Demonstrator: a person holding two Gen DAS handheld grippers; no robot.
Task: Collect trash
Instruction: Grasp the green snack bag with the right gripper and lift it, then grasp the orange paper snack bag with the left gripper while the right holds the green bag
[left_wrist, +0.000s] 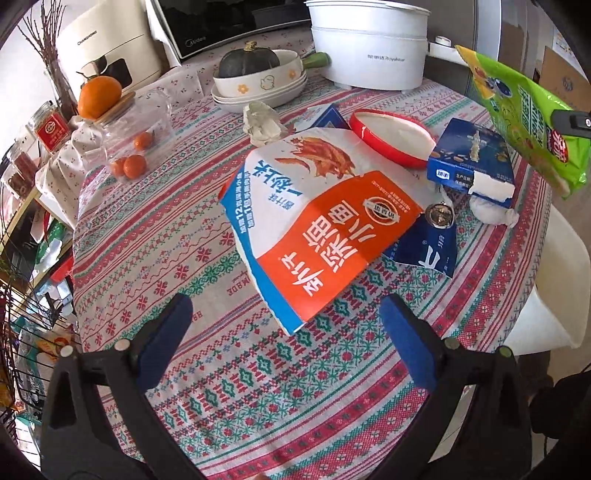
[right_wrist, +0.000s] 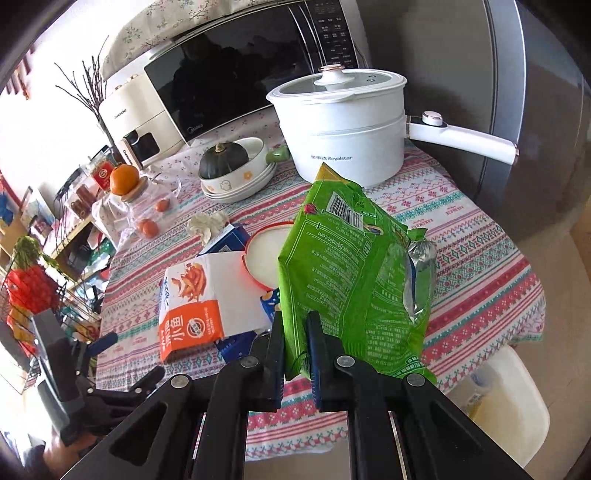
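Right wrist view: my right gripper (right_wrist: 295, 328) is clamped on the lower edge of a green snack bag (right_wrist: 347, 266), which stands up from my 2 fingers in the middle of the frame, lifted off the patterned tablecloth (right_wrist: 480, 258). Its torn top shows silver lining at the right. In the left wrist view the same bag hangs in the upper right corner, clear of the table. My left gripper (left_wrist: 284, 321) is spread wide with nothing between its blue pads (left_wrist: 162, 339), hovering low in the frame just below an orange and white fish-snack packet (left_wrist: 317, 229) that lies flat at the centre. Right of the packet lie a red-rimmed lid (left_wrist: 391, 136), a blue box (left_wrist: 469, 158) with crumpled white tissue (left_wrist: 491, 206) against it, and a dark blue wrapper (left_wrist: 428, 247). A white electric pot (left_wrist: 369, 44) stands at the top.
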